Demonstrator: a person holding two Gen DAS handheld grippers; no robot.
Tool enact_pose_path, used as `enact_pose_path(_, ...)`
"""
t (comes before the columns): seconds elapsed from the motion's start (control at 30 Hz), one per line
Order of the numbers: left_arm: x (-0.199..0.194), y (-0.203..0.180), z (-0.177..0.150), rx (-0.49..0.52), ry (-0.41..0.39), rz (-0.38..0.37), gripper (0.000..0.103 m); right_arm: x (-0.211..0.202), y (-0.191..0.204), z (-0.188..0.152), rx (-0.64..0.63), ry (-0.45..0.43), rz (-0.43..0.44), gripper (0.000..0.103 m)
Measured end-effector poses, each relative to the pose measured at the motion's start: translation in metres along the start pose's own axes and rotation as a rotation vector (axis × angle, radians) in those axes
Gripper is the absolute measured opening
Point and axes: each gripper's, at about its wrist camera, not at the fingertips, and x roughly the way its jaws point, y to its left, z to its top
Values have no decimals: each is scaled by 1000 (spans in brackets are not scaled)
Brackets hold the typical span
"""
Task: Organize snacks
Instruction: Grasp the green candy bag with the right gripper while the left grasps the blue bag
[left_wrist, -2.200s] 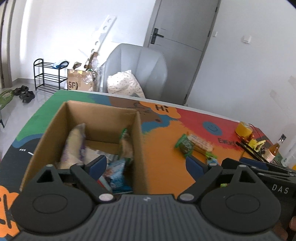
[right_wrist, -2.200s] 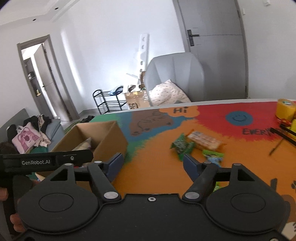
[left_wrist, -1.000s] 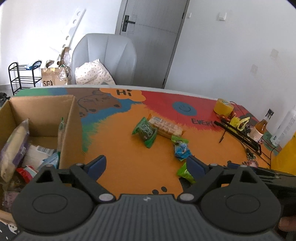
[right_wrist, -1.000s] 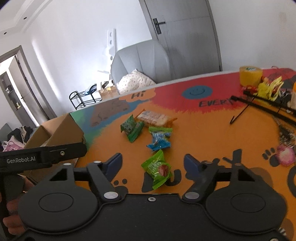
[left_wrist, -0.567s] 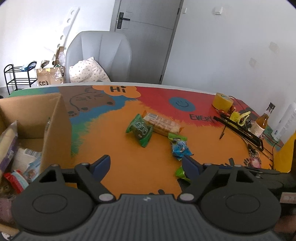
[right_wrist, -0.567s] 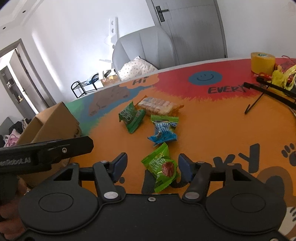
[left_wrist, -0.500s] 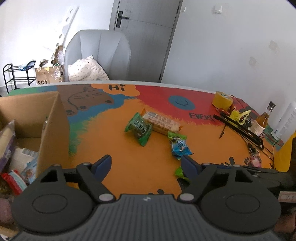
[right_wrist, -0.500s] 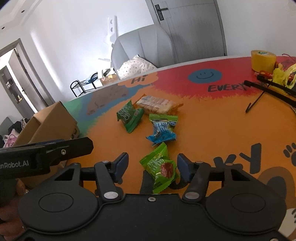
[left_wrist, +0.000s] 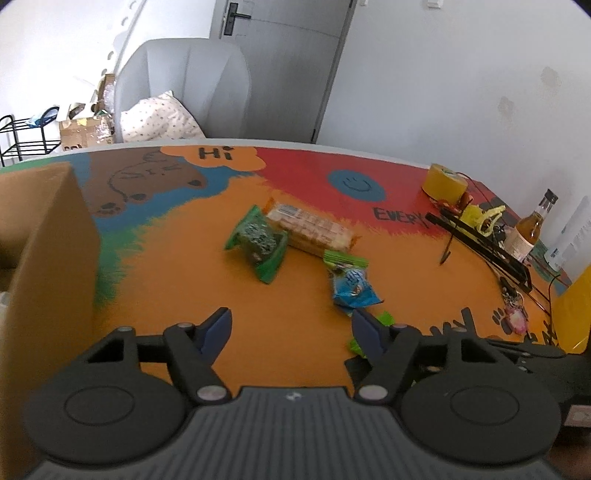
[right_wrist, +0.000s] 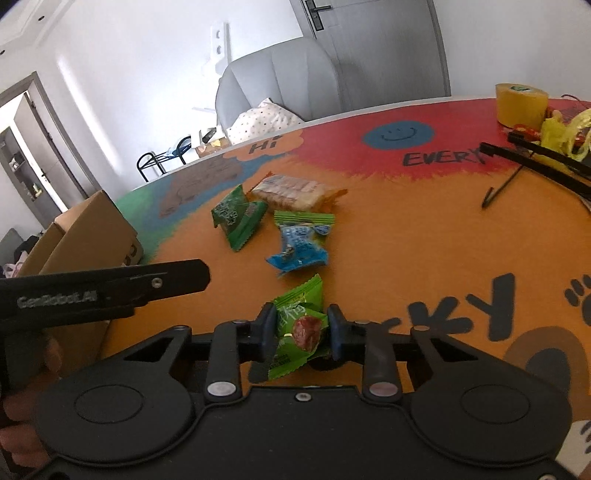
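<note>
right gripper is down low on the bench, jaws clamped on the bright green snack packet, which lies on the orange patch nearest the camera. just beyond it sits the blue candy packet, then the dark green packet touching the long cracker pack. left gripper hovers over bare orange bench, jaws wide apart, nothing between them. the cardboard box stands at the left edge, and a yellow tape roll sits far right.
</note>
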Motion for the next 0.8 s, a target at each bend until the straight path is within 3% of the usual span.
enact_pose_path(0.33,25,-19,4,8,27,-28,60,-12,-24,1,30,-28,-69,28)
enact_pose_path(0.8,56,-42,12,15,20,-26,60,-15,-52,6,69,-68,-140,29)
